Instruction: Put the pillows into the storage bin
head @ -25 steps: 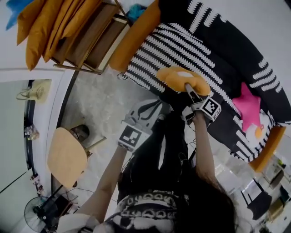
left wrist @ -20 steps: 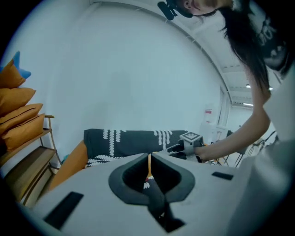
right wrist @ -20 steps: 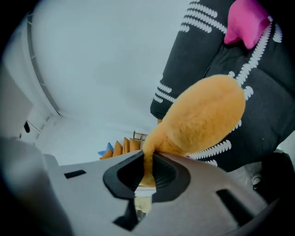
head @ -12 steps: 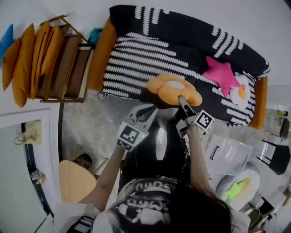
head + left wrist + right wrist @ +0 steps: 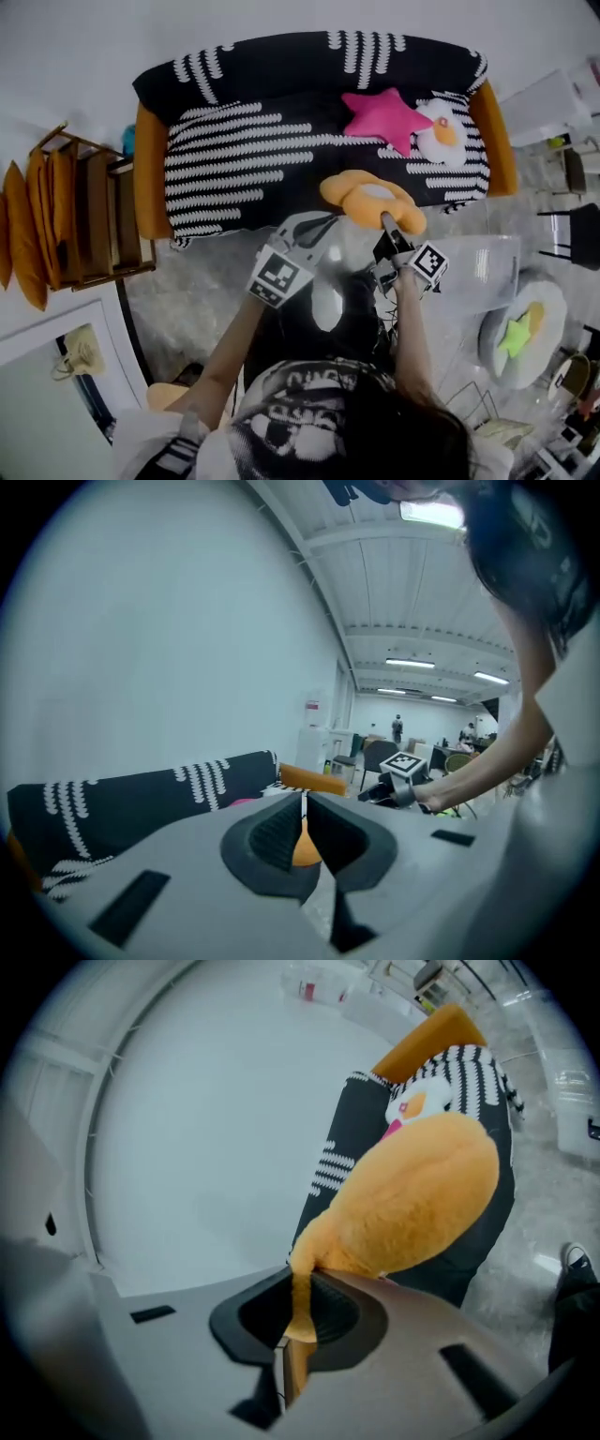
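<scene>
**Orange pillow pinched in right gripper, in front of sofa**

Orange flower pillow [image 5: 367, 197] hangs off the right gripper [image 5: 385, 219]. The jaws are nearly closed, clamping a thin fold of the pillow's edge, and the pillow's bulk sits at the gripper's 12 o'clock. It is held over the front edge of the striped sofa [image 5: 234, 150], at about 5 o'clock on the seat.

Pink star pillow [image 5: 384, 117] and fried-egg pillow [image 5: 441, 131] lie touching on the seat, toward the sofa's 2 o'clock end.

Clear storage bin [image 5: 492, 267] is on the floor at 3–4 o'clock from the right gripper, near it.

Left gripper [image 5: 317, 223] is at 9 o'clock of the pillow, just beside it, with its jaws pressed together and nothing held.
</scene>
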Action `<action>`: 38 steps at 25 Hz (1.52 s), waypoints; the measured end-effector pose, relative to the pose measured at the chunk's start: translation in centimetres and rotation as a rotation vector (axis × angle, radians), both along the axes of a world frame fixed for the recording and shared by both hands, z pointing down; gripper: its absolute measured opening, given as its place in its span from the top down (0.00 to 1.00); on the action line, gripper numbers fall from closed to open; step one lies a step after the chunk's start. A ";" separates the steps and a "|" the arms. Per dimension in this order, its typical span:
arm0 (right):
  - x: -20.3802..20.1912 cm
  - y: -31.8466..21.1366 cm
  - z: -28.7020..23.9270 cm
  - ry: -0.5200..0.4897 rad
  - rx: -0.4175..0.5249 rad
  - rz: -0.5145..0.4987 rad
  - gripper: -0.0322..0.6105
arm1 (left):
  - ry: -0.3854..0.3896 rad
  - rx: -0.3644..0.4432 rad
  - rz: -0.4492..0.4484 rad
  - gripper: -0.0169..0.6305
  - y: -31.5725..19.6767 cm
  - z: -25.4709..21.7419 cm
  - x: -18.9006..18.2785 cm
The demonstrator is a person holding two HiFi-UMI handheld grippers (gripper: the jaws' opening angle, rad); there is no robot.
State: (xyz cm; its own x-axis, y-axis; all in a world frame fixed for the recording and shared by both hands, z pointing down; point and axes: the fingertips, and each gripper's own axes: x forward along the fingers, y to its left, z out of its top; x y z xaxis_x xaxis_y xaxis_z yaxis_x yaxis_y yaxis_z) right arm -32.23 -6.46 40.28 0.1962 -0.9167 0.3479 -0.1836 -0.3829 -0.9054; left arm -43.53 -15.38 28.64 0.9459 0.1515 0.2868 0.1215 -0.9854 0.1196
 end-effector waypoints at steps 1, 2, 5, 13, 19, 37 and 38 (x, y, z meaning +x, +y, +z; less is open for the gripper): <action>1.3 2.1 0.1 0.000 -0.002 0.028 0.90 | 0.001 0.000 0.023 0.95 1.5 -0.1 1.5; 2.6 4.3 0.2 0.002 -0.005 0.054 0.91 | 0.001 0.002 0.046 0.95 3.2 -0.2 3.0; 6.6 11.5 1.1 -0.001 -0.018 0.130 0.91 | -0.007 0.013 0.112 0.95 9.0 -0.4 7.6; 16.9 32.7 6.2 -0.064 -0.096 0.326 0.90 | -0.042 0.023 0.245 0.95 25.6 0.7 18.6; 24.1 48.1 9.5 -0.016 -0.148 0.488 0.90 | -0.068 0.024 0.376 0.95 36.3 1.4 24.0; 26.6 54.9 12.1 0.087 -0.275 0.491 0.56 | -0.086 0.112 0.432 0.95 38.5 1.1 27.6; 26.8 53.5 11.8 0.097 -0.269 0.465 0.56 | -0.084 0.112 0.423 0.95 37.9 1.0 27.6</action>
State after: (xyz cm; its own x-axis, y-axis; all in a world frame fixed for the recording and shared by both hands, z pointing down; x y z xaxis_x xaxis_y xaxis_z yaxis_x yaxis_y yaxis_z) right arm -5.46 47.07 52.04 0.6026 -0.6068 0.5184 -0.0171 -0.6592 -0.7518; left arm -15.97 22.50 29.64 0.7801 0.4841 0.3963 0.5114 -0.8583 0.0418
